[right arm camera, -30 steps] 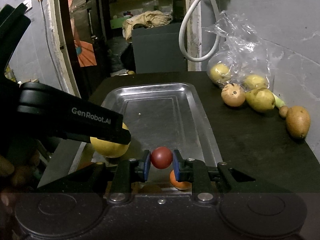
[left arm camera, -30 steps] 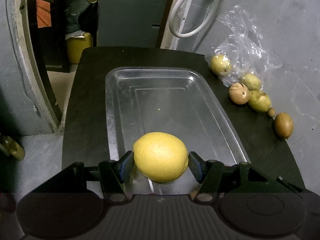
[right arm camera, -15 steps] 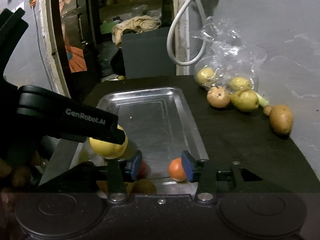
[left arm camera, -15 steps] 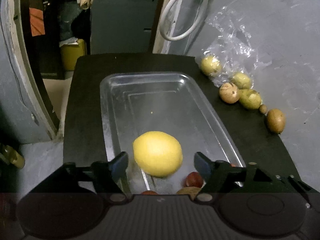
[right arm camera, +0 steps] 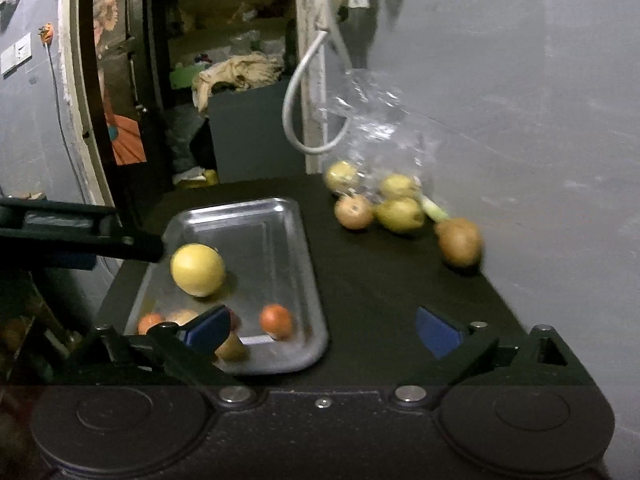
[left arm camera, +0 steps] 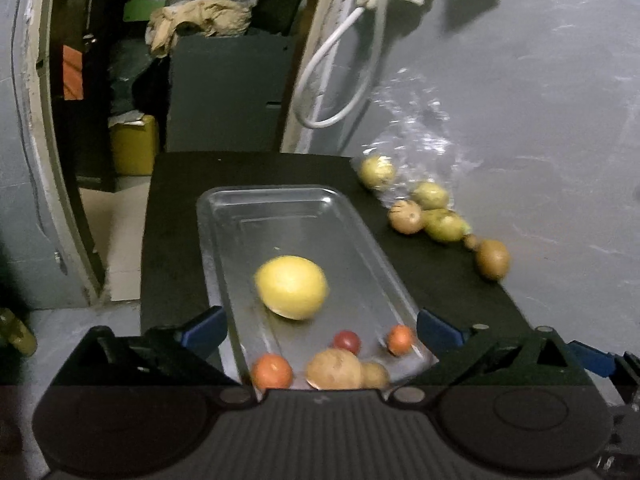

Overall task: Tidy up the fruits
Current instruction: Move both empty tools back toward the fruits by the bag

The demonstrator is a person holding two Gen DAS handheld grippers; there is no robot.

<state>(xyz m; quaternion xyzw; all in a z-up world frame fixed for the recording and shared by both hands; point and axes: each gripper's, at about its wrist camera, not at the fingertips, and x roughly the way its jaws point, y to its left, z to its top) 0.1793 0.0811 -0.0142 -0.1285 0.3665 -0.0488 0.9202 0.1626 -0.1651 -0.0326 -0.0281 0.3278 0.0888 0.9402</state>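
Tan fruit [left arm camera: 335,369], perhaps a potato, half behind gripper body

Black table [left arm camera: 432,276]: metal tray [left arm camera: 224,216], loose fruit [left arm camera: 444,226], plastic bag [left arm camera: 420,148]

I can read no lettering anywhere in either of my wrist views. The white plate on the wall [right arm camera: 16,54], left of the door frame [right arm camera: 70,92] in my right wrist view, is too small and blurred to make out, and the side of my left gripper's arm [right arm camera: 76,232] shows no legible print.
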